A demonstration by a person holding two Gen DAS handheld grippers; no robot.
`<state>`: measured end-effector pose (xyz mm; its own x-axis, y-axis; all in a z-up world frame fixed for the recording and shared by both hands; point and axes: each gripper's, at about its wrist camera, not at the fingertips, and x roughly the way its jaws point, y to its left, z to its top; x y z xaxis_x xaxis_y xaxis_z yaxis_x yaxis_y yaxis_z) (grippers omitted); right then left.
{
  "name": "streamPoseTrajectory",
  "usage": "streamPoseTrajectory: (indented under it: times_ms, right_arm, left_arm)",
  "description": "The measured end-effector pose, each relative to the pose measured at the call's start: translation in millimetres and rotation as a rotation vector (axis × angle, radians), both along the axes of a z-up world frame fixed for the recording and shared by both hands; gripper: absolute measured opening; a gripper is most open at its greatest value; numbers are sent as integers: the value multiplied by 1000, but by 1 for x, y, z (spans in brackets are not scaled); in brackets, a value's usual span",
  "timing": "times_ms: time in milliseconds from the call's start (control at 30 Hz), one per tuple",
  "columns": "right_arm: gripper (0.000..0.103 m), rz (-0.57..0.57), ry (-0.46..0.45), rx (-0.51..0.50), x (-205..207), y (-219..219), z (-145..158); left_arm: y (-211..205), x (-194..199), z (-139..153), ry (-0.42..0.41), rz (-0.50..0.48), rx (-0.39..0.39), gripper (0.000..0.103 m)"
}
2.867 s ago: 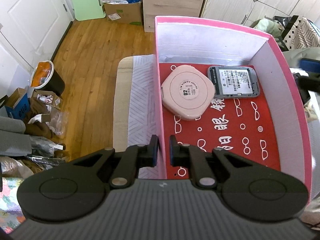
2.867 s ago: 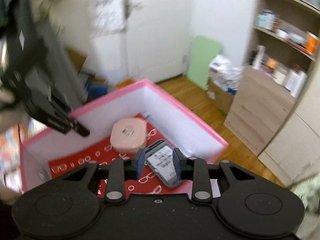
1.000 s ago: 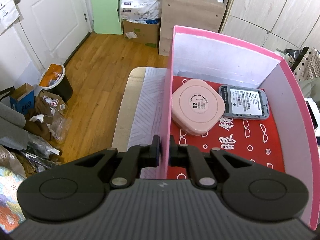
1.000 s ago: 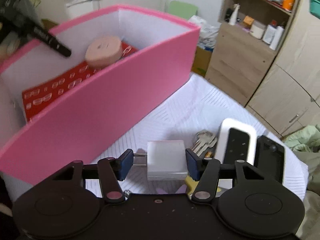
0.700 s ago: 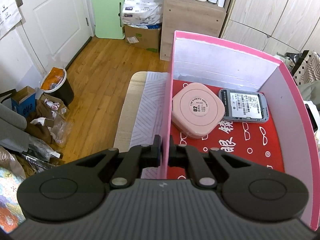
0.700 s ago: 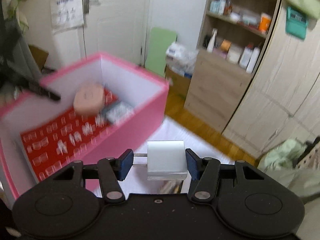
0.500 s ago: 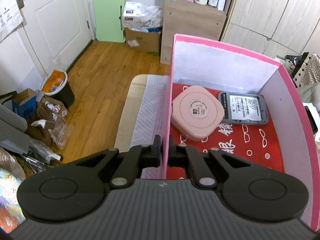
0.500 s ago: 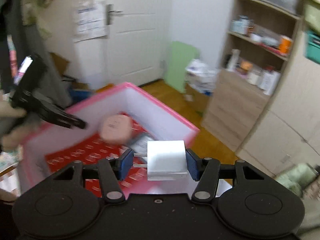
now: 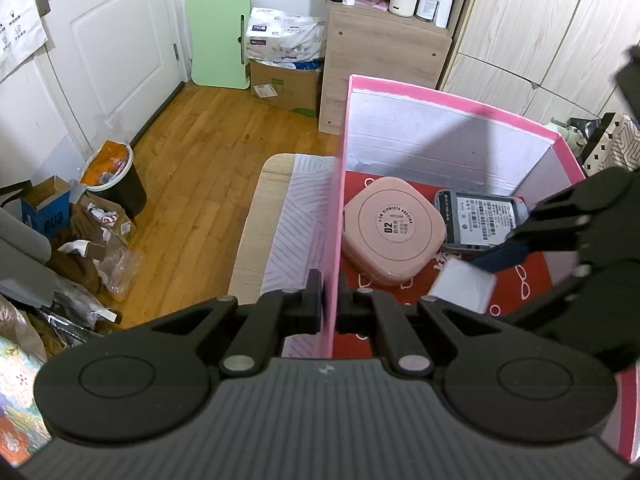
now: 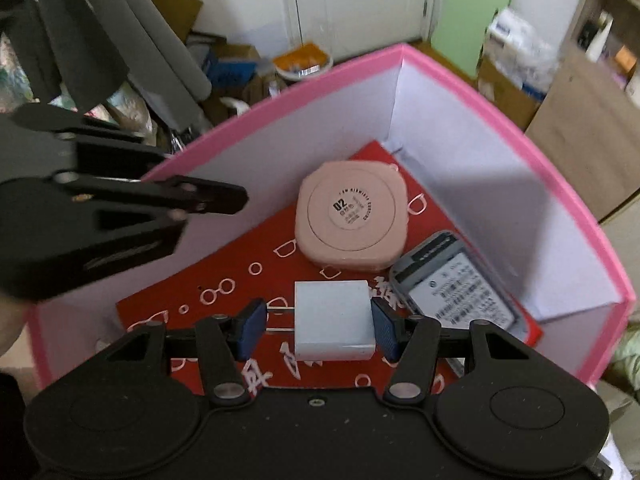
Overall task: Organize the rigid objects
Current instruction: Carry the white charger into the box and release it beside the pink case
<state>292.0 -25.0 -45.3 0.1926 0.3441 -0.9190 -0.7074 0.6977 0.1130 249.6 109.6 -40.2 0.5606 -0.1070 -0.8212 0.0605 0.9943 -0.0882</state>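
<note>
Metal charger prongs (image 10: 280, 319), right-wrist view only

pink case (image 10: 352, 216): "02" | blue carton (image 9: 42, 216): "eua" | grey device (image 10: 460, 292) label: unreadable

Left gripper (image 9: 329, 307): jaws pinched tight on thin pink box wall (image 9: 334, 216), one finger outside, one inside; body pitched steeply down at box's near-left side. Right gripper (image 10: 320, 325): jaws part-spread, blue pads (image 10: 384, 330) pressing both sides of white charger block (image 10: 334, 322), prongs pointing toward left pad; gripper angled steeply down over box interior, block held clear above red floor lining.
</note>
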Motion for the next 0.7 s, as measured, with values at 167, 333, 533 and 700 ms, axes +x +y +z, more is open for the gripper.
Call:
streamPoseTrajectory:
  times_ms: [167, 333, 533, 700]
  right_arm:
    - [61, -52, 114, -10, 16, 4, -17]
    - [62, -95, 147, 25, 24, 7, -25]
    - [69, -145, 156, 75, 31, 0, -24]
    - [69, -164, 86, 160, 15, -27, 9]
  left_arm:
    - [0, 1, 0, 0, -6, 6, 5]
    - [1, 0, 0, 1, 0, -8, 5]
    - [3, -1, -1, 0, 0, -13, 5]
    - [2, -1, -1, -2, -4, -7, 5]
